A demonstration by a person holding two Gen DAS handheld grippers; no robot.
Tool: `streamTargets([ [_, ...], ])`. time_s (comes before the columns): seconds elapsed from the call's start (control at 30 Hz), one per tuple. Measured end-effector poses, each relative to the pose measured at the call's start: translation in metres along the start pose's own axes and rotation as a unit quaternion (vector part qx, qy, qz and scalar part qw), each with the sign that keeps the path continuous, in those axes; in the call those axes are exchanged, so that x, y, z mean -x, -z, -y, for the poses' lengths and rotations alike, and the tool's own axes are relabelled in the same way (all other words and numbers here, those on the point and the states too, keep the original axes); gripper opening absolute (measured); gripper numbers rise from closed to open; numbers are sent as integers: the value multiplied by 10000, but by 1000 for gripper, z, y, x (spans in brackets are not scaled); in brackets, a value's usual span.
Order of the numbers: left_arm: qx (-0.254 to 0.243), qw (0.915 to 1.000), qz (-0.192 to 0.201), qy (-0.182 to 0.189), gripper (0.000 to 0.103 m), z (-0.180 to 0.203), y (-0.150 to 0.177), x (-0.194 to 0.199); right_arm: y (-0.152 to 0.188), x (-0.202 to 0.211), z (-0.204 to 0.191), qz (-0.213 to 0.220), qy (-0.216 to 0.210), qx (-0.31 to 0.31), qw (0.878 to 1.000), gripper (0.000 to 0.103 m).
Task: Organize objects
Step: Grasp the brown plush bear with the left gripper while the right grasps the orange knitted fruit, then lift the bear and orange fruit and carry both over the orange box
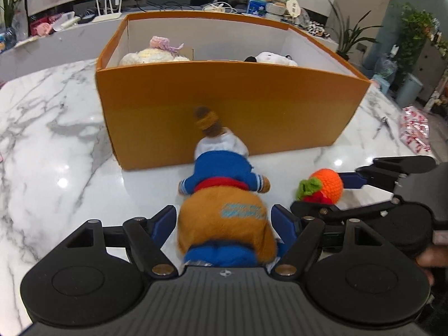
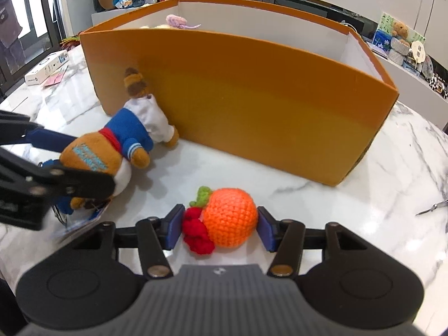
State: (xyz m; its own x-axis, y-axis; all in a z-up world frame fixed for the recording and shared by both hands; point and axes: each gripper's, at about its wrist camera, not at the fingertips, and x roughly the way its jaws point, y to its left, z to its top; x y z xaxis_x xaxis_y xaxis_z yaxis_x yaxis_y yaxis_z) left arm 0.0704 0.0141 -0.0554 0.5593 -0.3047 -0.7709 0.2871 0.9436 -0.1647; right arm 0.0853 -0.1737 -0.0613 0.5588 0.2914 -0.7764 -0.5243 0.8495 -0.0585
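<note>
A plush bear in a blue sweater lies on the marble table, feet toward the orange cardboard box. My left gripper is open, its blue pads standing either side of the bear's brown head, close but not squeezing. To the right lies a crocheted orange fruit with a green leaf and red berries. My right gripper is shut on it, one pad on the berries and the other on the orange side. The right wrist view also shows the bear and the left gripper.
The box holds a cream and pink knitted toy and a white plush. Scissors lie on the table's right part, a white carton at its far left. A cluttered counter runs behind the box.
</note>
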Motion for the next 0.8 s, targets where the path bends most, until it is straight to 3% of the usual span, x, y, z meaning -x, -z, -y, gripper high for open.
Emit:
streamTargets([
  [0.17, -36, 9995, -88, -298, 88, 13, -8, -17, 0, -1, 2, 46, 47, 37, 10000, 66],
  [0.23, 33, 9989, -198, -428, 80, 16, -10, -24, 1, -2, 6, 78, -7, -77, 9999, 67],
  [0.33, 104, 9972, -283, -680, 78, 20, -9, -33, 1, -4, 7, 126, -29, -204, 9997, 68],
  [0.57, 276, 9959, -108, -853, 78, 21, -5, -33, 4, -3, 7, 210, 156, -440, 9987, 70],
  [0.73, 277, 9937, 59, -1080, 78, 26, -1, -35, 9, -3, 7, 177, 159, -494, 9985, 87],
  [0.8, 297, 9932, 94, -1124, 78, 28, 0, -35, 12, -2, 5, 223, 120, -447, 9987, 88],
])
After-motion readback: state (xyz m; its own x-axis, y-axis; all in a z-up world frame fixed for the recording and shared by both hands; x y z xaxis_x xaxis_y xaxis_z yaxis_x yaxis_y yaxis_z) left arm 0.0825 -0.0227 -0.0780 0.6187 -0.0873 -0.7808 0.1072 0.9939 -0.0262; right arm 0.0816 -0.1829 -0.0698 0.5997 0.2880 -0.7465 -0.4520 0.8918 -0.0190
